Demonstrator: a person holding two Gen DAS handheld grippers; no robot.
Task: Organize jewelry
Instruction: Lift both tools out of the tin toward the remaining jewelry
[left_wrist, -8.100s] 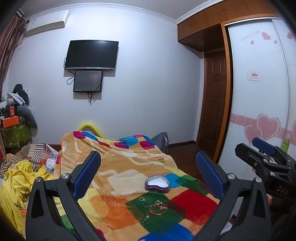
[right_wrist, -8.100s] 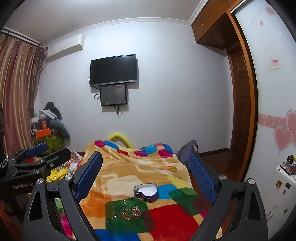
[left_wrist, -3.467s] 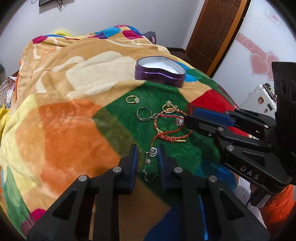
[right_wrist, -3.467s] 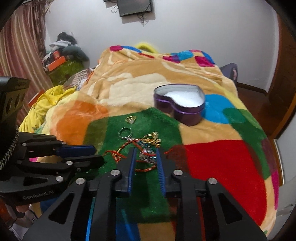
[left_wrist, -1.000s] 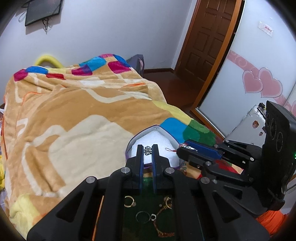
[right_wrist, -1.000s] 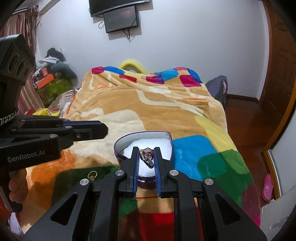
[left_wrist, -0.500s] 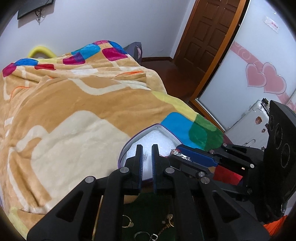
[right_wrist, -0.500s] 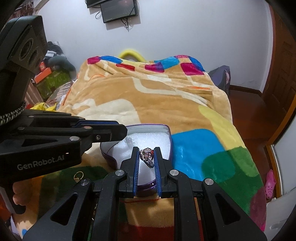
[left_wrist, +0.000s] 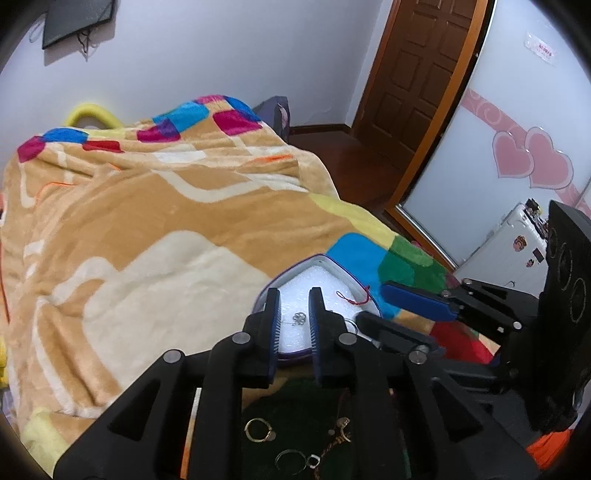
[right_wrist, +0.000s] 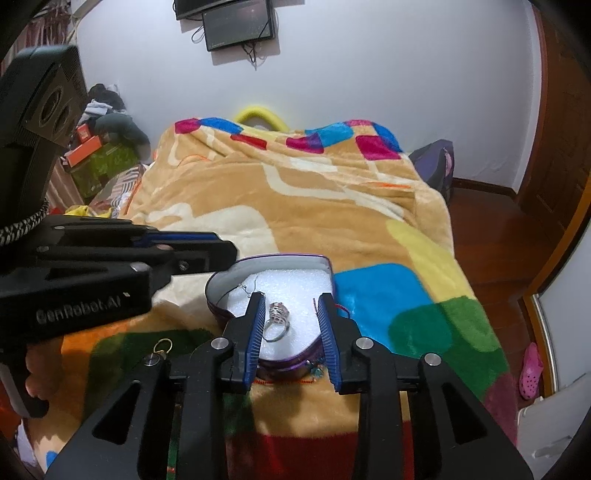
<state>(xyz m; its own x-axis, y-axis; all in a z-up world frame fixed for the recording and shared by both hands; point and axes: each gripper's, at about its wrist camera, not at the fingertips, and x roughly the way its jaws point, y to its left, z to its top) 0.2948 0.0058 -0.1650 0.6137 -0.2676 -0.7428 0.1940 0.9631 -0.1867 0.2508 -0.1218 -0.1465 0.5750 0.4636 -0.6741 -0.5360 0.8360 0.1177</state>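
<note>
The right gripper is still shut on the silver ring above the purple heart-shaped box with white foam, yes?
Not quite. The right gripper is open; its jaws stand apart, and the silver ring lies loose on the white foam of the purple heart-shaped box. The right wrist view shows this. The box and its foam are as you say.

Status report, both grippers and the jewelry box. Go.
Left gripper and right gripper open over heart box. Ring and earring on the foam. Nothing blocking.
</note>
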